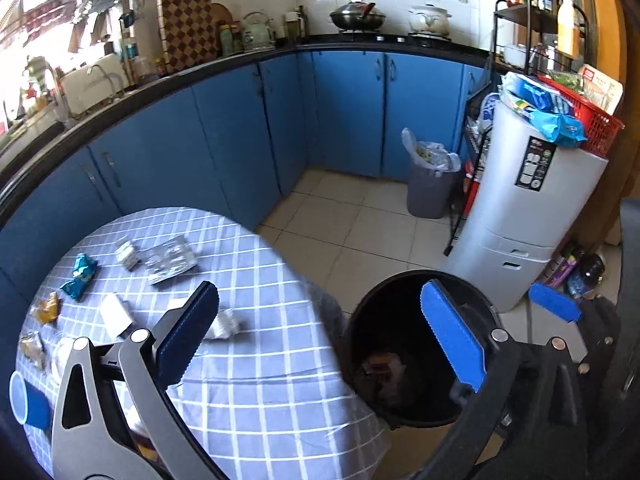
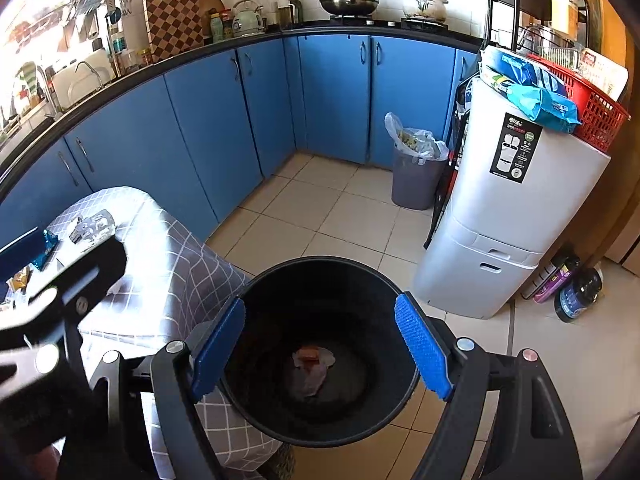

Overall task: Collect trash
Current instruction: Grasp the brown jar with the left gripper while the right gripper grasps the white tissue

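Jaws wide, checked tablecloth [image 1: 256,360], blue cabinets [image 1: 224,132], tiled flr [image 1: 352,224]

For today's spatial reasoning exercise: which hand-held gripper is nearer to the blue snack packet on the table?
Left. The left hand-held gripper hangs at the table's edge near the blue snack packet; the right hand-held gripper hangs over the black bin.

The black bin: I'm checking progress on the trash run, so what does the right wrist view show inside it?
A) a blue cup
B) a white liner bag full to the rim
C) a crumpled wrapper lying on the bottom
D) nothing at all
C: in the right wrist view the black bin holds only a crumpled wrapper on its dark bottom, with no liner, and it is far from full.
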Demonstrator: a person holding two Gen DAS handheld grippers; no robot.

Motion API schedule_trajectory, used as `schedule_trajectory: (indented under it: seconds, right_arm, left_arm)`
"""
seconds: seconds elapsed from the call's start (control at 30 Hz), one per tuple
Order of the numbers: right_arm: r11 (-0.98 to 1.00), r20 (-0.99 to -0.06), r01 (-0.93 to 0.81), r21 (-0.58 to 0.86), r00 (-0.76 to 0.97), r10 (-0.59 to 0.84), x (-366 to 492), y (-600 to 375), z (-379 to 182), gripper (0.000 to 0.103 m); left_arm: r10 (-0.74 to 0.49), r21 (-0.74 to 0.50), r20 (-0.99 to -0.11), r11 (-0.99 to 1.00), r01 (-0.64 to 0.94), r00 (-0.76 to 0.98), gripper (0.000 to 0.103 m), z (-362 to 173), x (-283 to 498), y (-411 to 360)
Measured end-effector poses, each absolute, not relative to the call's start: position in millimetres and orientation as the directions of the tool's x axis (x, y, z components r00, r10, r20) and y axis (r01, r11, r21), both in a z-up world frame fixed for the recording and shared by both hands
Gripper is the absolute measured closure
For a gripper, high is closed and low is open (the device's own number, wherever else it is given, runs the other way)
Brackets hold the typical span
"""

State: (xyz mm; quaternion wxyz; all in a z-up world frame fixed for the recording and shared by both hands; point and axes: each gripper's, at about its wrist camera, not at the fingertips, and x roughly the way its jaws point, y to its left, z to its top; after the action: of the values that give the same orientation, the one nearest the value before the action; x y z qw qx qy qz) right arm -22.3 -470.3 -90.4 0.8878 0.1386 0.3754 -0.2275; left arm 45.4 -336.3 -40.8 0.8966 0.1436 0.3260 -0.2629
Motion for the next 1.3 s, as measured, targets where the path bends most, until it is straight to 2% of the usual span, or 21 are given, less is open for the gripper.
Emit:
schedule_trajectory:
  seconds: [0.43, 0.87, 1.1, 1.3]
  right_arm:
    - [0.894, -0.712, 0.446, 0.047, 0.643, -0.283, -3.1, -430.8, -81.9, 0.027]
    - [0.931, -0.714, 0.360, 0.051, 0.665, -0.218, 24.1, -389.3, -84.4, 0.027]
    - [0.952, -0.729, 0.306, 0.028, 0.657, -0.190, 35.3, -362.1, -92.3, 0.027]
    - [0.967, -0.749, 0.254, 0.017, 0.644, -0.156, 41.5, -341.1, -101.0, 0.027]
  left_arm:
    - [-0.302, 0.057, -0.672, 0.889, 0.453, 0.676, 0.003, -43.4, 58.1, -272.8]
    - [-0.151, 0.058, -0.716, 0.960, 0.274, 0.682, 0.003, -65.9, 68.7, -183.7]
    - [-0.135, 0.048, -0.769, 0.962, 0.267, 0.624, 0.003, -94.6, 62.9, -155.6]
    - [-0.123, 0.070, -0.774, 0.958, 0.277, 0.621, 0.003, -103.8, 56.1, -148.7]
